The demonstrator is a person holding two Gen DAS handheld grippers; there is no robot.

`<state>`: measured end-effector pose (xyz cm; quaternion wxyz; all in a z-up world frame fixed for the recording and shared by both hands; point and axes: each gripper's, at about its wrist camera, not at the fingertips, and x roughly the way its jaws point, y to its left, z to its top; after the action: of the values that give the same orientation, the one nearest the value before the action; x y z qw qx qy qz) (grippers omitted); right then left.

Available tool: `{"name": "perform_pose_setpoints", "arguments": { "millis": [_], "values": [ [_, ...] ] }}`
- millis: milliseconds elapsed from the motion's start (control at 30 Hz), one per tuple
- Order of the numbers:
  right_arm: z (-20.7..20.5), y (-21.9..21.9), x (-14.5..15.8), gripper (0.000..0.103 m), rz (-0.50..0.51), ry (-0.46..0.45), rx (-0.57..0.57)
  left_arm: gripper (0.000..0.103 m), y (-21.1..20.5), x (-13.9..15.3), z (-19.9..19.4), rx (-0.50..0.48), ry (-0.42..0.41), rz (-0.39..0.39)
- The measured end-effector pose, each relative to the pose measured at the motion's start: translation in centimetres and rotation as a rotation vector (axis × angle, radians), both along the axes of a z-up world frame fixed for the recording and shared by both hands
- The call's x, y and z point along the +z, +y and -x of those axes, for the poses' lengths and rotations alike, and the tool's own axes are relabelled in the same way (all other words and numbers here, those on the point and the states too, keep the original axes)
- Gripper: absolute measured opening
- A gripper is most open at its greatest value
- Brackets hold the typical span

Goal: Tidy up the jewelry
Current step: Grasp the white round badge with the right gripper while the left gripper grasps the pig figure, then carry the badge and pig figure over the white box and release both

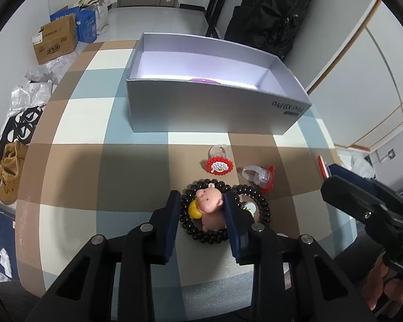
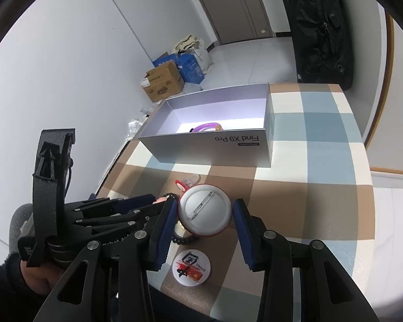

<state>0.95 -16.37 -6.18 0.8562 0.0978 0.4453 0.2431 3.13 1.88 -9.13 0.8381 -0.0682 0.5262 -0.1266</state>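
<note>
Left gripper [image 1: 201,209]: pads close around the pink pig charm [image 1: 211,209], touching or very nearly; a real pinch can't be called from here.
Pig charm: sits with a yellow piece [image 1: 194,209] inside the black beaded bracelet [image 1: 201,237], near the front edge of the checked tabletop [image 1: 94,161].
Right gripper [image 2: 204,216]: jaws partly apart, and there's the round white badge [image 2: 204,209], pin-back showing, between the pads; the gap on its right side is visible, so whether it's gripped I cannot tell.
Below it: a second badge [image 2: 192,268] flat on the tabletop by the front edge, red flag print, lettering too small to read.
Toy rings: a red flower ring [image 1: 219,165] and a clear ring [image 1: 258,175] just beyond the bracelet.
Box: grey open box [image 2: 215,149] towards the far edge, "Find X9 Pro" on its near wall, a purple bangle [image 2: 207,126] inside.
Off the table: cardboard carton [image 1: 56,39], blue boxes [image 2: 189,68], brown shoe [image 1: 10,171], black bag [image 2: 319,26].
</note>
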Motion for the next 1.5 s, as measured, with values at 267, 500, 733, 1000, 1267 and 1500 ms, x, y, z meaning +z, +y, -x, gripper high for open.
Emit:
{"name": "perform_pose_setpoints", "arguments": {
  "millis": [267, 500, 733, 1000, 1267, 1500],
  "values": [
    [-0.1, -0.4, 0.1, 0.042, -0.010, 0.002, -0.013, 0.020, 0.4, 0.1, -0.2, 0.011, 0.012, 0.037],
    [-0.1, -0.3, 0.4, 0.042, -0.018, -0.008, -0.011, 0.020, 0.5, 1.2, -0.1, 0.003, -0.015, 0.081],
    [-0.4, -0.2, 1.0, 0.042, -0.037, -0.017, -0.011, 0.020, 0.4, 2.0, -0.4, -0.001, -0.026, 0.113],
    [-1.6, 0.0, 1.8, 0.042, -0.067, -0.036, -0.012, 0.020, 0.8, 3.9, -1.0, 0.017, -0.100, 0.120],
    [-3.2, 0.1, 2.5, 0.042, -0.102, -0.034, -0.017, 0.020, 1.5, 5.4, -2.4, 0.049, -0.126, 0.121],
    [-6.1, 0.4, 4.7, 0.042, -0.095, -0.046, -0.017, 0.020, 2.1, 7.1, -4.5, 0.071, -0.150, 0.122]
  ]
}}
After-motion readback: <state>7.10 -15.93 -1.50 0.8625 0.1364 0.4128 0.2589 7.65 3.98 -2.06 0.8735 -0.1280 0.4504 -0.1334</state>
